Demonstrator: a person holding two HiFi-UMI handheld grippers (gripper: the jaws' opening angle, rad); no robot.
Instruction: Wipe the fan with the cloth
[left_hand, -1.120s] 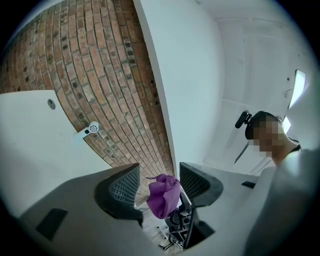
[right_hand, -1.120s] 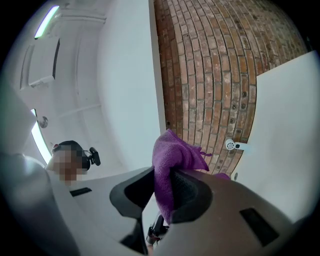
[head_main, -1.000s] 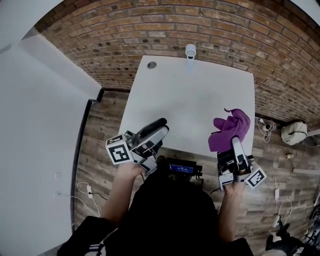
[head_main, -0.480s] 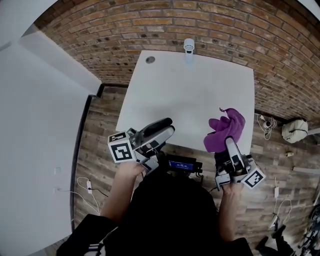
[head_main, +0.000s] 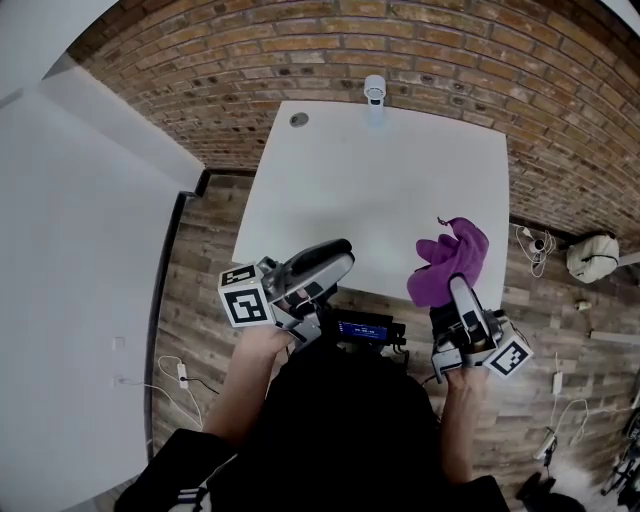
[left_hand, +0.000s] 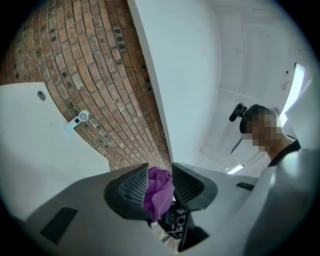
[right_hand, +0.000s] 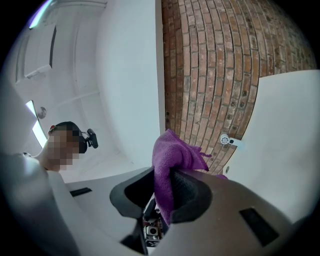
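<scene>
The cloth sits clamped in the right gripper — bunched beyond its tips.

No words or numbers can be read. The cube on the left gripper, at eight o'clock in the head view, and the cube on the right gripper, at four o'clock, bear only black-and-white square markers. The blue-lit display at six o'clock is illegible.
</scene>
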